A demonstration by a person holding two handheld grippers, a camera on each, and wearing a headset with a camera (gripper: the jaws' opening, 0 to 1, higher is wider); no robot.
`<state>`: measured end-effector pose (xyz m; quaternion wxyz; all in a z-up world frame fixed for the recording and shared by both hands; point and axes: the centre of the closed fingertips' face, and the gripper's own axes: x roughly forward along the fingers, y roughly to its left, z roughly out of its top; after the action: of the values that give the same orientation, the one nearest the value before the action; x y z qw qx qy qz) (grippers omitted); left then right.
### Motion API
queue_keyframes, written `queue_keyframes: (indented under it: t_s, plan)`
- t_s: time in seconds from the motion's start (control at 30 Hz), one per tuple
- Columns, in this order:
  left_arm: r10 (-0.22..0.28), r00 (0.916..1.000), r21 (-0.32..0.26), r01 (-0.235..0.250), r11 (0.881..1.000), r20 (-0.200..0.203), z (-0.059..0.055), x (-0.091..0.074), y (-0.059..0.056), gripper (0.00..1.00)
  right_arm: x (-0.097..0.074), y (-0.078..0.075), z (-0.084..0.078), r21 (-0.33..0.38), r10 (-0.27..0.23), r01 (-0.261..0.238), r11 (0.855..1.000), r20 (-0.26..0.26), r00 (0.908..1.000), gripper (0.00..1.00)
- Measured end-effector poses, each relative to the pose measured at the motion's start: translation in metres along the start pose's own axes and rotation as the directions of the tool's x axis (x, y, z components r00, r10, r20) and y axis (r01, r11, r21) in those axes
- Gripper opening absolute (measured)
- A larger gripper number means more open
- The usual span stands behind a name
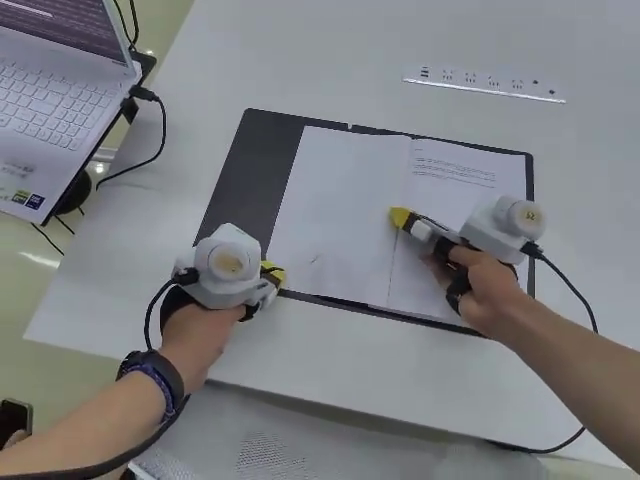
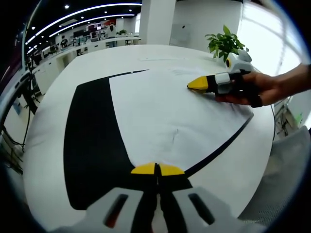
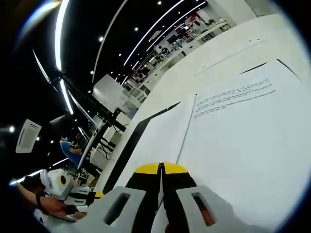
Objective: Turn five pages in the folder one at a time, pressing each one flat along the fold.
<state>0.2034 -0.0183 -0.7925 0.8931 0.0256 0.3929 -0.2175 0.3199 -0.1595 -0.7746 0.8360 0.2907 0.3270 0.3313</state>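
Observation:
A black folder [image 1: 250, 165] lies open on the white table, with a blank white page [image 1: 340, 210] on its left side and a page with a few printed lines [image 1: 455, 180] on the right. My right gripper [image 1: 400, 217] is shut, its yellow tips resting on the paper by the fold [image 1: 398, 250]. In its own view the shut tips [image 3: 161, 168] sit next to the fold [image 3: 187, 131]. My left gripper [image 1: 272, 274] is shut too, pressing at the folder's near edge; its tips [image 2: 157, 169] meet at the lower corner of the blank page [image 2: 165, 111]. The right gripper [image 2: 197, 84] shows across the page.
A white laptop [image 1: 50, 90] with a cable stands at the far left. A power strip [image 1: 485, 83] lies behind the folder. A potted plant [image 2: 224, 43] stands at the table's far side. The table's near edge [image 1: 300, 385] runs just beneath my hands.

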Motion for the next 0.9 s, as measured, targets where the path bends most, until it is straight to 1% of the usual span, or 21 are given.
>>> queue_keyframes:
  t_s: [0.1,0.17,0.3,0.53,0.7,0.9]
  plan:
    - [-0.004,1.0000,-0.003,0.004,1.000,0.001,0.000,0.000,0.000,0.00,0.002,-0.002,0.002,0.000,0.002,-0.002,1.000,0.002,1.0000,0.00]
    - [-0.005,1.0000,-0.008,0.005,1.000,0.002,0.000,0.000,0.000,0.00,0.002,0.002,0.003,-0.002,0.002,-0.001,1.000,0.008,1.0000,0.00]
    - [-0.009,1.0000,-0.010,0.009,1.000,0.002,0.001,0.000,0.000,0.00,0.008,0.005,0.013,0.009,-0.011,0.011,1.000,0.032,0.9994,0.00]
    - [-0.015,0.9999,-0.011,0.015,1.000,0.004,0.001,0.000,0.000,0.00,0.017,0.006,0.024,0.008,-0.017,0.017,1.000,0.040,0.9990,0.00]
    - [-0.013,0.9999,-0.020,0.013,1.000,0.007,0.001,0.000,0.001,0.00,0.019,0.006,0.027,0.014,-0.014,0.013,1.000,0.049,0.9987,0.00]
    - [-0.009,0.9999,-0.029,0.009,1.000,0.010,0.001,0.000,0.001,0.00,0.023,0.005,0.033,0.038,-0.010,0.007,0.999,0.075,0.9971,0.00]
